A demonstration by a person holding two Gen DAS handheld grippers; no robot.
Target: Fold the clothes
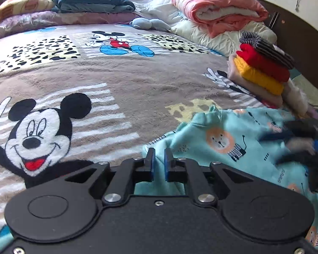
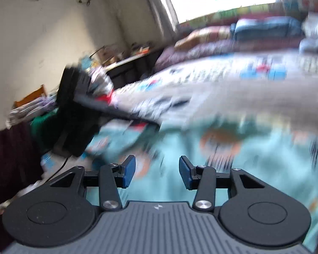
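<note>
A turquoise child's garment with lion prints (image 1: 229,146) lies on the Mickey Mouse blanket (image 1: 120,78) at the lower right of the left wrist view. My left gripper (image 1: 159,165) is nearly shut, its blue pads pinching the garment's left edge. In the right wrist view, blurred by motion, my right gripper (image 2: 157,172) is open and empty just above the same turquoise garment (image 2: 254,165). The right gripper also shows as a dark blur at the right of the left wrist view (image 1: 301,139). The left gripper shows as a dark shape on the left of the right wrist view (image 2: 74,110).
A stack of folded clothes, striped, red, yellow and pink (image 1: 262,69), stands at the bed's right side by the dark headboard (image 1: 303,42). Folded quilts, pink (image 1: 218,6) and dark blue (image 1: 93,3), lie along the far edge. A desk (image 2: 129,63) stands beyond the bed.
</note>
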